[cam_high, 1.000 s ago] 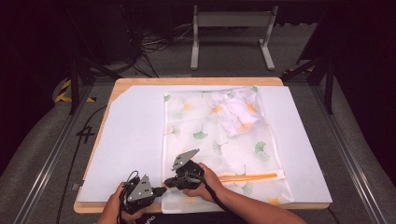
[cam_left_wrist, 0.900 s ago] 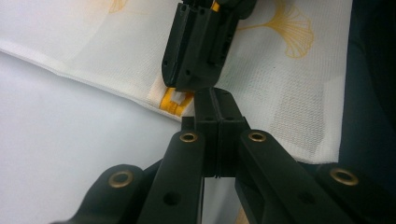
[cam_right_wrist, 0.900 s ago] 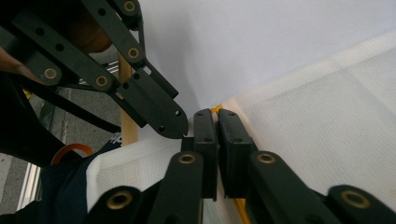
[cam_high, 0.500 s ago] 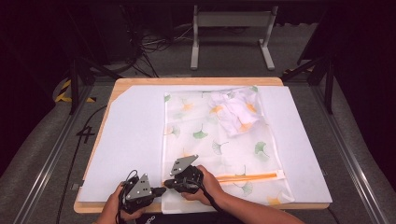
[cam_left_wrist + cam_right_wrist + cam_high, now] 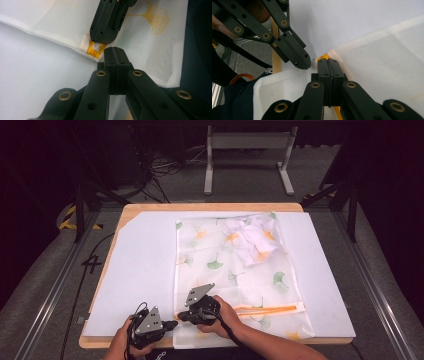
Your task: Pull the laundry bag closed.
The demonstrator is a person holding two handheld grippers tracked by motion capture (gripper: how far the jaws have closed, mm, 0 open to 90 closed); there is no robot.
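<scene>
A white mesh bag (image 5: 225, 270) printed with ginkgo leaves lies flat on a white sheet. An orange zipper (image 5: 270, 309) runs along its near end, and a white garment (image 5: 252, 237) is bunched inside at the far right. Both grippers meet at the zipper's left end. My right gripper (image 5: 181, 316) points left, its jaws shut on the orange zipper end (image 5: 93, 48). My left gripper (image 5: 174, 324) points right, shut on the bag's edge (image 5: 110, 53) just beside it. In the right gripper view, the right gripper (image 5: 328, 61) and the left gripper (image 5: 305, 64) nearly touch.
The white sheet (image 5: 140, 270) covers most of a wooden table (image 5: 150, 207), whose front edge lies just under my hands. A dark floor with cables and a metal stand (image 5: 247, 150) lies beyond the far edge.
</scene>
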